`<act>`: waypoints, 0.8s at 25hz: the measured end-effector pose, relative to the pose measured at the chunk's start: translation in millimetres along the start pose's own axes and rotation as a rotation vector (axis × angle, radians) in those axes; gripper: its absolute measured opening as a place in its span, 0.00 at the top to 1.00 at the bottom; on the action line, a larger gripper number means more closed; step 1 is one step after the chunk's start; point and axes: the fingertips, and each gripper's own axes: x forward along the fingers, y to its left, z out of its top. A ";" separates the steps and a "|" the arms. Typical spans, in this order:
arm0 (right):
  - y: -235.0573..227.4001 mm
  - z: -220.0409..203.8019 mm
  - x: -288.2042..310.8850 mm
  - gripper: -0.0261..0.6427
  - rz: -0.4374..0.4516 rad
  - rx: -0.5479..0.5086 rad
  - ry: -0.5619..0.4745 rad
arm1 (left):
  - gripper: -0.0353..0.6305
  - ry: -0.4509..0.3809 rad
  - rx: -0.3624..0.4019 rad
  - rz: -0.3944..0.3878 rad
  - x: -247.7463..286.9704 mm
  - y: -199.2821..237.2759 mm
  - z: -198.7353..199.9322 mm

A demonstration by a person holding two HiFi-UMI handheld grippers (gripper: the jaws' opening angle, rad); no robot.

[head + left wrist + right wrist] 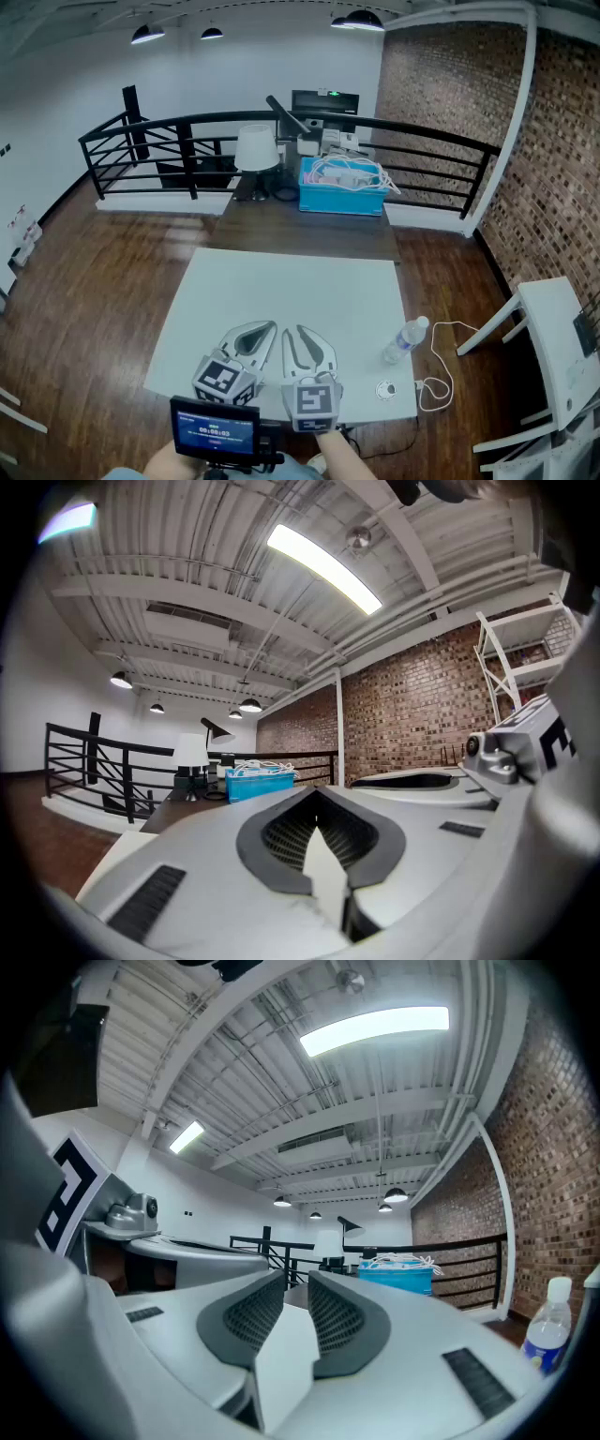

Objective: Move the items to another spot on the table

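White tabletop [281, 281] up front, both grippers level and side by side at its near edge. On the left gripper [317, 794]: pads clenched tip to tip, gripping nothing. On the right gripper [297, 1283]: pads released, parted by a narrow slot, nothing in the gap.

Over on the right side of the table, upright and untouched: a clear water bottle [405, 340], white cap on, well apart from either gripper, ahead and to the right of the right one. Nearer the front right corner, a small round white object [386, 388], with a white cable [439, 370] looping off the table edge beside it.

Beyond, end to end with the white top, a dark wooden table [309, 234] carrying a white-shaded lamp [255, 150] and a blue bin [342, 195] heaped with white cables. Black railing [190, 159] behind, brick wall [441, 84] on the right.
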 end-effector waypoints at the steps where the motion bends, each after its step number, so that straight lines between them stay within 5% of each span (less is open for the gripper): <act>1: -6.2 -2.2 -2.6 0.83 -0.008 -0.008 -0.004 | 0.93 -0.001 0.001 -0.005 3.1 -5.1 0.2; 20: -160.0 -22.7 -93.4 0.63 -0.286 -0.027 0.009 | 0.93 -0.005 -0.034 -0.236 96.2 -150.5 -8.7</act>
